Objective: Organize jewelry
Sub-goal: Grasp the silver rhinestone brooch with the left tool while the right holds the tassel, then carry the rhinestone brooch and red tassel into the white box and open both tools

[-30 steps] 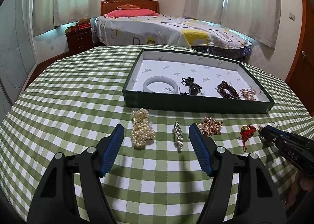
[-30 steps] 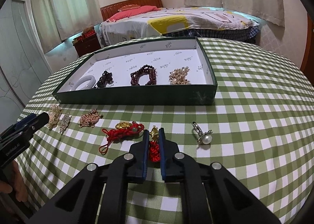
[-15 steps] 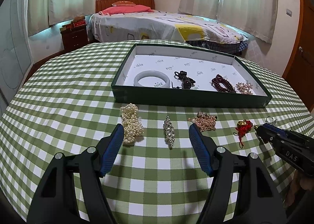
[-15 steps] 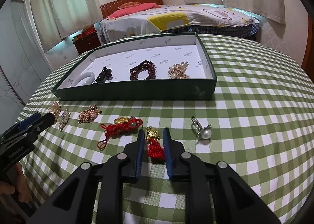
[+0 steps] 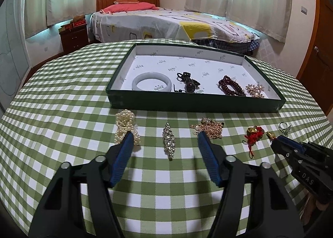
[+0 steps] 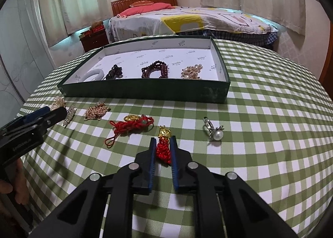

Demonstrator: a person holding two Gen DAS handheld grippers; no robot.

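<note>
Right claw [image 6: 163,150] re-pinched on small red knotted tassel charm with gold bead [image 6: 163,144] (briefly loosened); ready for green tray [image 6: 145,92].

Left tool [image 5: 163,144] jaws apart, just been closing, nothing between; right tool [image 6: 163,141] clamped.

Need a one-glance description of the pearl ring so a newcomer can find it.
Start at the green tray on the checked tablecloth. In front of its right end, right of the right gripper, lies the pearl ring. It is the only silver band with one white pearl; its neighbours are red-corded gold charms.
</note>
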